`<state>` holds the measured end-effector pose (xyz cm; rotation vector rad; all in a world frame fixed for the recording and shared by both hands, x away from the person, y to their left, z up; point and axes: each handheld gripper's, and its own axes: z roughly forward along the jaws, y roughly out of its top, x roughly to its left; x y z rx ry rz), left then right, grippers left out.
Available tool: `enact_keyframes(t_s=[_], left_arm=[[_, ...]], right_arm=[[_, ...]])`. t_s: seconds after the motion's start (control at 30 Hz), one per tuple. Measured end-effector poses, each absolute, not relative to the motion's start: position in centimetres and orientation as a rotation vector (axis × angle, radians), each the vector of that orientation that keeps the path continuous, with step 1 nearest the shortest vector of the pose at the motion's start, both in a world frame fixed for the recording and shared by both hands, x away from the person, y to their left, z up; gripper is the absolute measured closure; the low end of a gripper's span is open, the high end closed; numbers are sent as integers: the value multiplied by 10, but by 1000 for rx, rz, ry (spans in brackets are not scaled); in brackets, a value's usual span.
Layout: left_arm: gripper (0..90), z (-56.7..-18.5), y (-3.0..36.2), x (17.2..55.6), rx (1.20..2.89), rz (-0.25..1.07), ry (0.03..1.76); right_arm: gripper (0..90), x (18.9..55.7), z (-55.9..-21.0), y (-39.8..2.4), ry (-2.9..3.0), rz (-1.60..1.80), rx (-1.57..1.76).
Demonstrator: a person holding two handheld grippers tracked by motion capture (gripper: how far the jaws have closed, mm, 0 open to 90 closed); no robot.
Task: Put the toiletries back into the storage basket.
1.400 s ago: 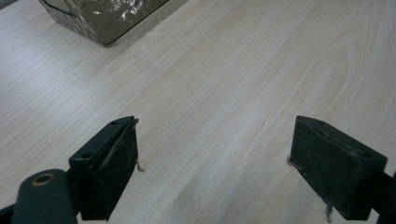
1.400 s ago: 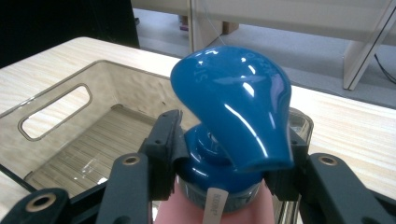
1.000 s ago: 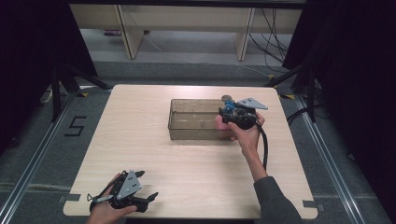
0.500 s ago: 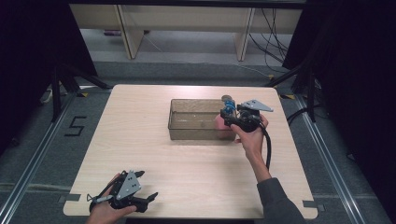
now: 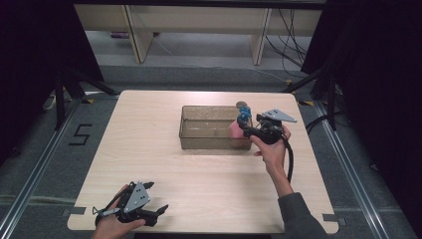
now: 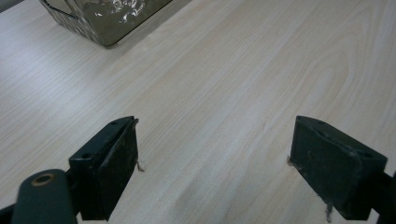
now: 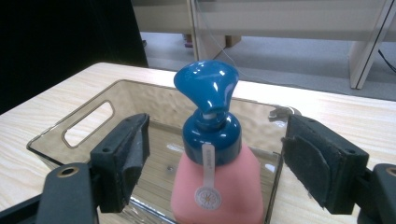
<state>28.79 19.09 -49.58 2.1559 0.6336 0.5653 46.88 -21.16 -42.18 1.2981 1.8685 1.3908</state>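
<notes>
A pink pump bottle (image 5: 236, 131) with a blue pump head stands upright in the right end of a clear plastic bin (image 5: 209, 107) at the back of the table. My right gripper (image 5: 249, 131) is open at the bin's right end. In the right gripper view its jaws stand wide on either side of the bottle (image 7: 215, 186) without touching it, with the bin (image 7: 93, 98) beyond. My left gripper (image 5: 157, 197) is open near the table's front left edge. In the left gripper view nothing lies between the jaws of the left gripper (image 6: 215, 140).
The light wooden table (image 5: 149, 149) is bare around the bin. A corner of the bin (image 6: 107, 28) shows far off in the left gripper view. Shelving legs and cables (image 5: 288, 30) stand on the floor behind the table.
My right gripper has drawn back slightly to the right, and the bottle's pink body now shows in the bin. The left gripper has not moved.
</notes>
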Motion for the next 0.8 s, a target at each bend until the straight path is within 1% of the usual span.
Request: enact_keyframes(t_s=[0.03,0.13,0.3,0.33,0.5,0.63,0.8], left_arm=[[149,-496,192,288,2165,569,632],[149,-496,191,288,2140,554,642],[149,-496,191,288,2155,566,634],[148,-497,189,287,2131,554,647],[149,-495,191,288,2165,572,631],[148,-496,191,288,2150,565,636],[149,-496,190,288,2139,559,643]], right_arm=[[238,469,-422,-215,1871,1370,1240],[237,466,-420,-216,1867,1390,1261],[237,461,-420,-216,1867,1396,1254],[237,460,-420,-217,1873,1399,1262],[237,456,-418,-217,1880,1397,1249],[237,455,-417,-217,1877,1406,1239],[221,451,-416,-215,1885,1421,1237]])
